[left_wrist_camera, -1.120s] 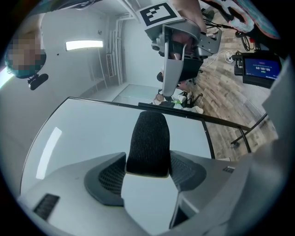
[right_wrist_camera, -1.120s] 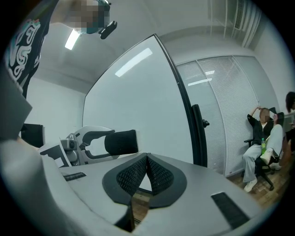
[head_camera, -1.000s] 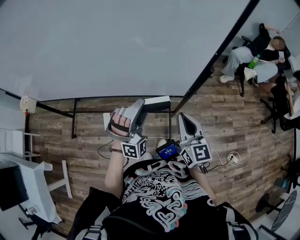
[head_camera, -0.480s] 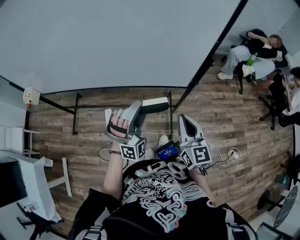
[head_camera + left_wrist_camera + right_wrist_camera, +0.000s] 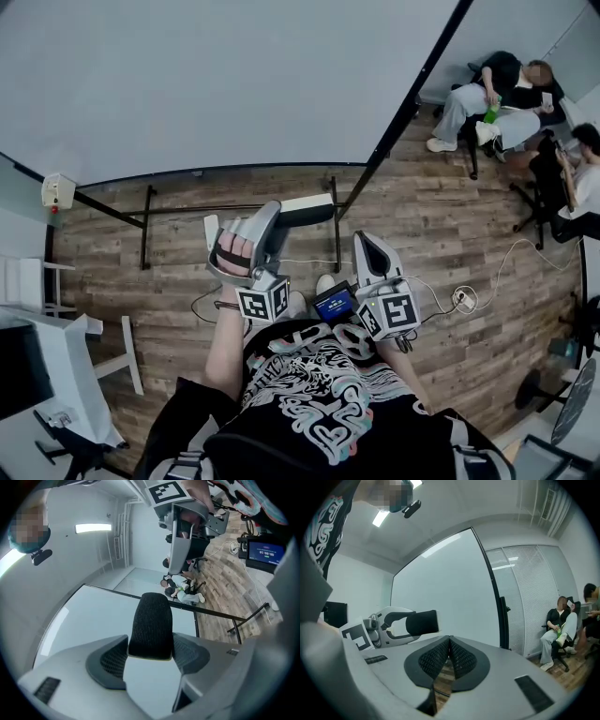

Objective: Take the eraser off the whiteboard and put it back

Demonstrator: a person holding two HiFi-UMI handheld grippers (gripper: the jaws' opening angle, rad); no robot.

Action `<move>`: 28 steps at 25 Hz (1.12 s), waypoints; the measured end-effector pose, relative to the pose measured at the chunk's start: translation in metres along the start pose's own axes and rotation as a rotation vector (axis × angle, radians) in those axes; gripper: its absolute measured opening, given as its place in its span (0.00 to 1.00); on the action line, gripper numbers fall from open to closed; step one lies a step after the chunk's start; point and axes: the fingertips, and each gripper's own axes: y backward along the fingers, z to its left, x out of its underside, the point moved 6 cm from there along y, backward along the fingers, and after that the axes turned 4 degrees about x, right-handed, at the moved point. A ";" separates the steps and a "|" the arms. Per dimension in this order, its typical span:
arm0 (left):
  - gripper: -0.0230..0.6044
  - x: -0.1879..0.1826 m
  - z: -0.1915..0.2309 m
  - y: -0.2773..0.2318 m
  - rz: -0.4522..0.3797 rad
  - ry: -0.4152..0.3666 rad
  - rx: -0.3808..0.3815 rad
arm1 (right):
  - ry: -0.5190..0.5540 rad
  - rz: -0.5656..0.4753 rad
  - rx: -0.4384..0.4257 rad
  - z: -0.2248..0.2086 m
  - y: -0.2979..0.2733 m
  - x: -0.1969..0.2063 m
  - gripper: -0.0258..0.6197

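As a person faces a large whiteboard (image 5: 234,84) above a wood-plank floor (image 5: 441,244), the left gripper (image 5: 284,212) clamps the eraser (image 5: 309,207) between its 2 jaws. In the head view the eraser juts from the jaw tips toward 3 o'clock, at about 12 o'clock from the person's chest. It lies on the near side of the board's lower edge, apart from the writing surface. The left gripper view shows the eraser's black ribbed face upright and centred, with a pad pressing on each flank at 9 and 3 o'clock. Most of its length stands past the pads, with the board as backdrop. The right gripper (image 5: 366,246), just beside the left at its 4 o'clock, is clenched on nothing. Its own view shows the 2 ribbed pads (image 5: 436,657) meeting along a thin seam. From that view the left gripper and its eraser appear at 9 o'clock, against the board. Each gripper carries a marker cube (image 5: 265,302) at its near end, and a small lit screen (image 5: 335,302) sits between them. 2 people (image 5: 506,89) sit at 2 o'clock of the head view, well apart from the board.
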 end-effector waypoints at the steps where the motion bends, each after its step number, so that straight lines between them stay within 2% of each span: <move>1: 0.50 -0.001 0.000 0.000 0.001 -0.001 0.000 | -0.001 -0.001 -0.001 -0.001 0.001 -0.001 0.07; 17: 0.50 -0.028 0.001 -0.017 0.054 -0.027 -0.005 | -0.043 -0.027 -0.043 -0.042 -0.002 -0.006 0.07; 24: 0.50 -0.051 0.000 -0.035 0.060 -0.034 -0.020 | 0.010 -0.051 -0.065 -0.066 0.006 -0.018 0.07; 28: 0.50 -0.059 -0.003 -0.044 0.073 -0.041 -0.025 | 0.002 -0.059 -0.068 -0.079 0.012 -0.018 0.07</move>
